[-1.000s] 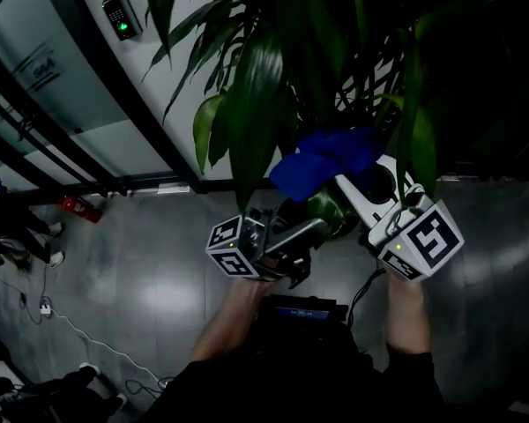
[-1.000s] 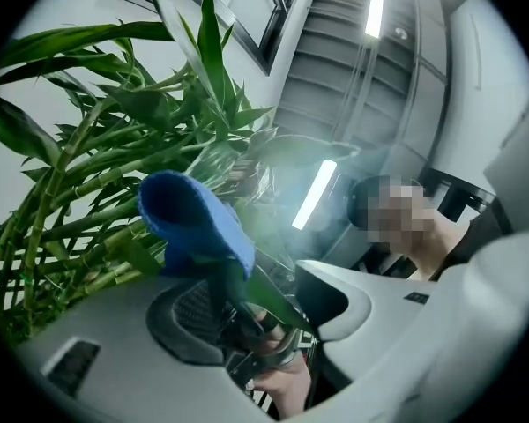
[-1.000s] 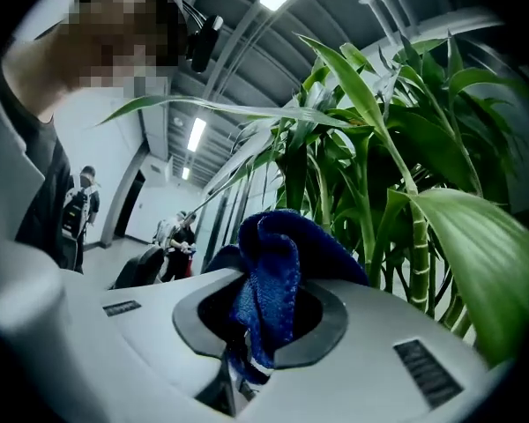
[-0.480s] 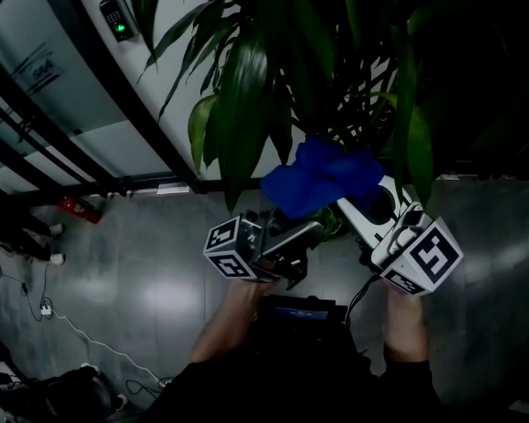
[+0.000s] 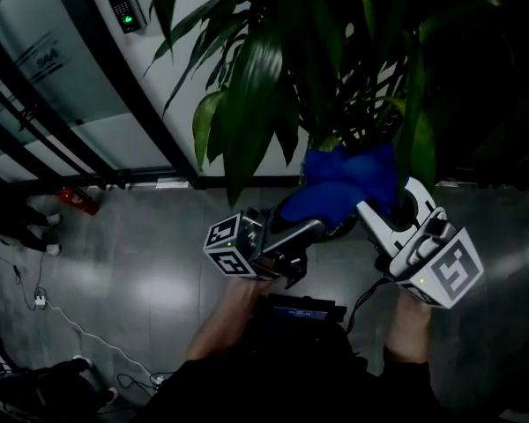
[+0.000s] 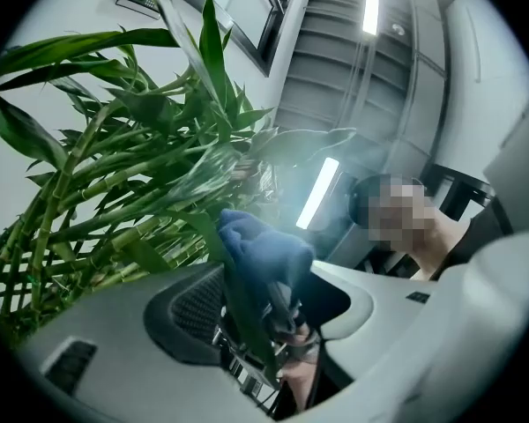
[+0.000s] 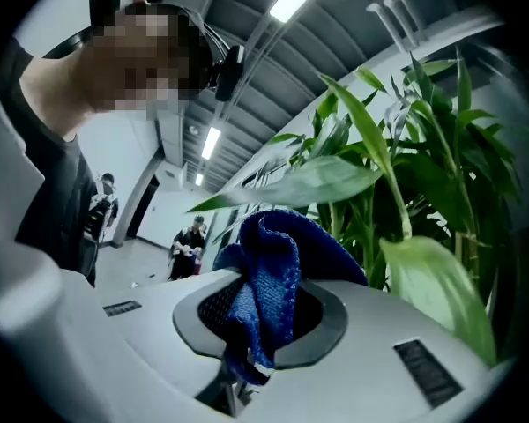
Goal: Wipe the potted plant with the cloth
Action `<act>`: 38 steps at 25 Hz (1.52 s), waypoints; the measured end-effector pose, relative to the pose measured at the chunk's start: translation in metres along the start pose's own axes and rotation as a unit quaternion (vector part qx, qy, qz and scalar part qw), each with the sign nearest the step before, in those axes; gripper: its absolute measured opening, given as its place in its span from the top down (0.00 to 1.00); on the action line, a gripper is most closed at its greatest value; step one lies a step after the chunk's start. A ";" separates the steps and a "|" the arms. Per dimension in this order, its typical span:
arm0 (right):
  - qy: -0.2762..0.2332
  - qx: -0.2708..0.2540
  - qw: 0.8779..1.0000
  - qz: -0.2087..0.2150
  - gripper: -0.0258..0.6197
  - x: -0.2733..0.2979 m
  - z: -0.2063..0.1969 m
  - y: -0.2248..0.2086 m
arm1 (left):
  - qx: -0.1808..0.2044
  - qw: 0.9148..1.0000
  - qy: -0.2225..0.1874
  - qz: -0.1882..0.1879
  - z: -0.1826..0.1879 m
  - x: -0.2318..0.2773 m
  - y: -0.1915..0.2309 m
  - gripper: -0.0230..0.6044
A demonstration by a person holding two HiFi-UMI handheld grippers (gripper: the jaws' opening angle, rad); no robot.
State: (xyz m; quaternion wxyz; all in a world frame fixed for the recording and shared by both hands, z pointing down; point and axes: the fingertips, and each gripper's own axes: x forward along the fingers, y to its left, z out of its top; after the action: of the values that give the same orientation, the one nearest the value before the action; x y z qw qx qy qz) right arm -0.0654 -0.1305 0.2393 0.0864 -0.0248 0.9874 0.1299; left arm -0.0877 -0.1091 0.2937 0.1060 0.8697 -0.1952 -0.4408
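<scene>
The potted plant [image 5: 264, 86] fills the upper half of the head view, its long dark leaves hanging over a glossy grey floor [image 5: 141, 271]. A pale wall with a card reader [image 5: 126, 9] runs across the upper left.

Below the leaves, at centre right, sits the blue cloth [image 5: 344, 188], bunched against the foliage. The right gripper [image 5: 370, 211] reaches up to it from the lower right. The left gripper [image 5: 313, 241] points at it from the left, just beside it.

The head view hides both sets of jaws behind cloth and leaves (the gripper views settle it). The right gripper view shows its jaws pinching the cloth, which stands up in a fold at centre frame with green stalks on the right. That view alone also takes in two people [image 7: 189, 245] standing far back at the left.

The left gripper view shows its jaws spread, having just been opening. A dark leaf [image 6: 247, 307] runs down the gap between them, and I cannot see either pad pressing on it. The cloth sits above the leaf at centre.
</scene>
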 end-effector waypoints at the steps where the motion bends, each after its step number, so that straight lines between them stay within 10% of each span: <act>1: -0.010 -0.004 1.000 -0.016 0.84 0.002 0.006 -0.010 | 0.001 1.000 0.000 0.000 0.000 0.000 0.000 0.55; 8: -0.035 -0.004 0.997 -0.066 0.84 0.038 0.018 -0.059 | 0.004 1.000 -0.001 0.000 0.000 0.000 -0.002 0.55; 38: 0.140 -0.001 0.987 0.084 0.84 -0.020 -0.072 0.068 | -0.011 0.999 -0.030 -0.011 0.013 0.000 -0.008 0.42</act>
State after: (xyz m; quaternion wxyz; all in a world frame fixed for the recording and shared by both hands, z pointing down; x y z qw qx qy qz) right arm -0.0627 -0.0835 0.3282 -0.0635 0.0400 0.9883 0.1326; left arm -0.0960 -0.1021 0.2835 0.1042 0.8569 -0.1839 -0.4702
